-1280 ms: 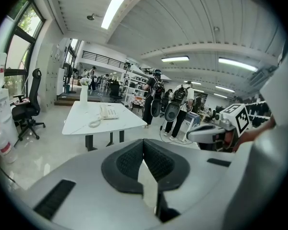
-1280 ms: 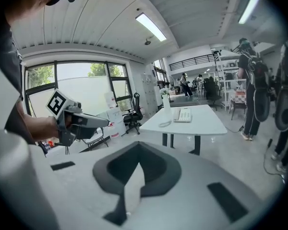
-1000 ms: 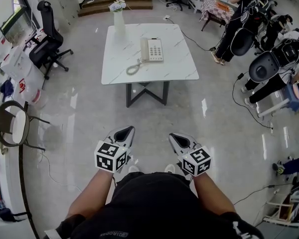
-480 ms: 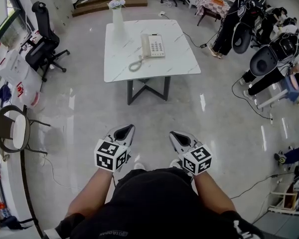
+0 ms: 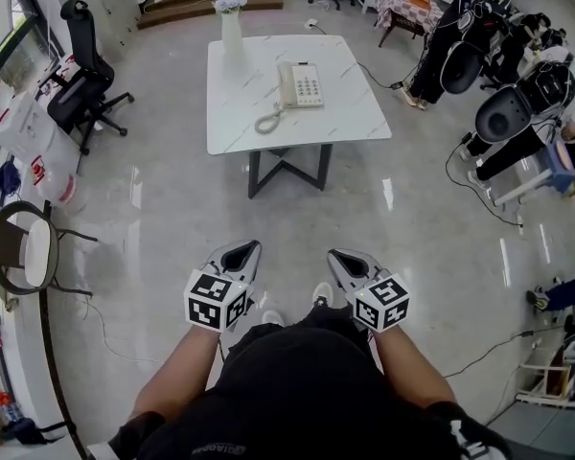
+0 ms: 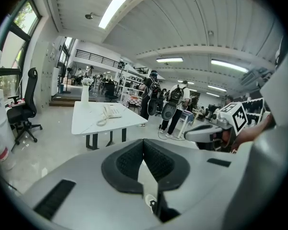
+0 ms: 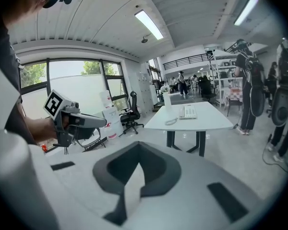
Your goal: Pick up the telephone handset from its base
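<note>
The jaws of the left gripper (image 5: 241, 250) were pressed together tip to tip with nothing between them, and the left gripper view showed the same closed point (image 6: 144, 142). The right gripper (image 5: 341, 257) was likewise closed and empty – its jaws met in a narrow wedge in its own view (image 7: 138, 147). Both were held side by side in front of the person's body, over the glossy floor (image 5: 172, 209), pointing toward the table (image 5: 350, 103) but well apart from it.

The handset (image 5: 287, 86) lay in its cradle on the left side of the telephone (image 5: 305, 85), which sat near the middle of the white table top, toward the far edge. Its coiled cord (image 5: 266, 123) looped on the top just beside the phone's near left corner. A white vase (image 5: 231, 29) with flowers stood at the far left corner of the table.

A black office chair (image 5: 81, 70) stood off to the left – and several people (image 5: 455, 27) with gear were gathered to the right.
</note>
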Demonstrator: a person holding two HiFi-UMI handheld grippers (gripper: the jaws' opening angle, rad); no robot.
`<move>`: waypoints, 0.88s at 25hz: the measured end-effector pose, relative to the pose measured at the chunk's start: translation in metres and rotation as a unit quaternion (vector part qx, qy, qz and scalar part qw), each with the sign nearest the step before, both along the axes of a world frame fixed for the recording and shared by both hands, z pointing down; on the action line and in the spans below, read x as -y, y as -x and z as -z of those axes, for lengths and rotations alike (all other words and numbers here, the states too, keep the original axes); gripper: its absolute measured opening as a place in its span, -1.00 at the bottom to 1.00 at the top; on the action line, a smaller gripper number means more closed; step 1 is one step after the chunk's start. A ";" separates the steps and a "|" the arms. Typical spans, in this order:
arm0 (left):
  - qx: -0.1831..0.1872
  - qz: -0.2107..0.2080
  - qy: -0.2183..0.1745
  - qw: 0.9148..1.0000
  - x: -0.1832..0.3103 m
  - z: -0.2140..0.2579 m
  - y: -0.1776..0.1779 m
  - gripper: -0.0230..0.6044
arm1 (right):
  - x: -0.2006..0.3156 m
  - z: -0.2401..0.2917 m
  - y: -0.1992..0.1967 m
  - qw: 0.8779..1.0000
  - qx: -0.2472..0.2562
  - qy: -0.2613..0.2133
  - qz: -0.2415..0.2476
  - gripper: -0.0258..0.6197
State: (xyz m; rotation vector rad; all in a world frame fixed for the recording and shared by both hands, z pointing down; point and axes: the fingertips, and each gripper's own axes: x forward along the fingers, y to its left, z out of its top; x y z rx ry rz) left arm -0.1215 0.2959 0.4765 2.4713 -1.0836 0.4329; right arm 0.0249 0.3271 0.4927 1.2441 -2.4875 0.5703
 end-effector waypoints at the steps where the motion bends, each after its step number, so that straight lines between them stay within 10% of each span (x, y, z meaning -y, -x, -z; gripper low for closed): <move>1: -0.001 0.002 0.001 1.000 0.000 -0.001 0.002 -0.92 | 0.002 0.000 0.001 1.000 -0.001 0.000 0.001 -0.92; 22: 0.013 0.022 0.015 1.000 0.078 -0.015 -0.006 -0.92 | 0.102 -0.002 -0.010 1.000 0.013 -0.003 0.014 -0.92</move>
